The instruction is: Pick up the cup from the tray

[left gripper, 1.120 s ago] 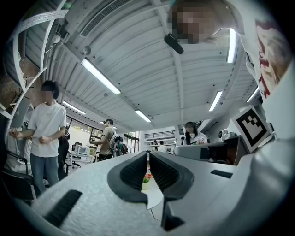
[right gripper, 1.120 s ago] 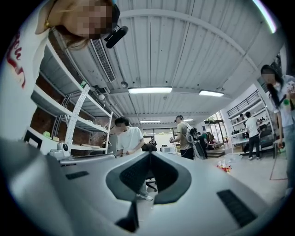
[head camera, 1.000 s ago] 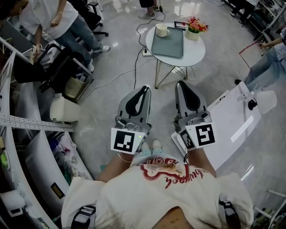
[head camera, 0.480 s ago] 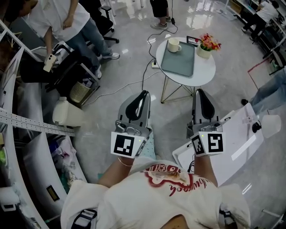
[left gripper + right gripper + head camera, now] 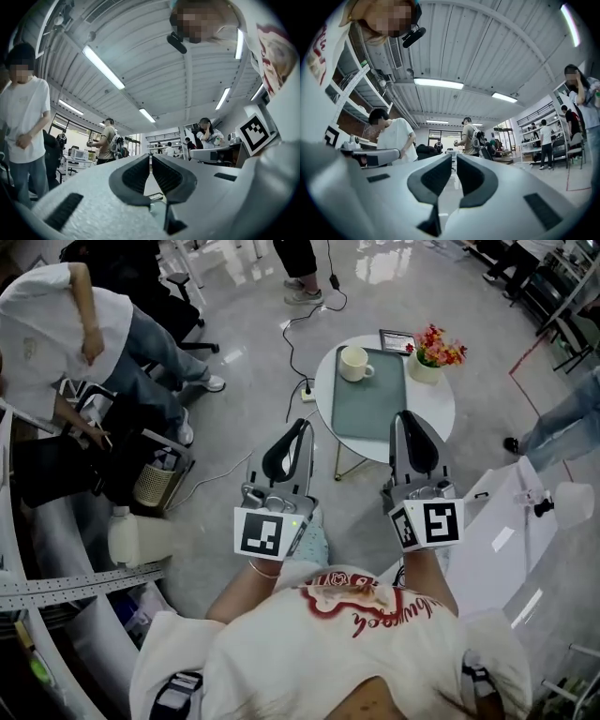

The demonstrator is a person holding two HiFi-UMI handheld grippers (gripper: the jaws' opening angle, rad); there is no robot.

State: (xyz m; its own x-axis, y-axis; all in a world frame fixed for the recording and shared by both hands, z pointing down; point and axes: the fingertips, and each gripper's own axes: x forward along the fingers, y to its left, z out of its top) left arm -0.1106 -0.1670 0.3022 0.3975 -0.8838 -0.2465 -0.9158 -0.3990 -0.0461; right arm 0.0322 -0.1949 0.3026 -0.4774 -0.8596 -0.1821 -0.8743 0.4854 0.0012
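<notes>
Flower pot [image 5: 427, 367] and small frame [image 5: 397, 340] stand on round table [image 5: 323, 399].

From the near side your path is open: the tray [image 5: 371, 409] lies bare up to the cup [image 5: 354, 363] at its far left corner. On the far right of the tabletop [image 5: 324, 393], a flower pot [image 5: 427, 367] and a small frame [image 5: 397, 340] stand close together.

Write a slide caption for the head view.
Left gripper and right gripper, shut and empty, face a round table with a cup on its tray.
</notes>
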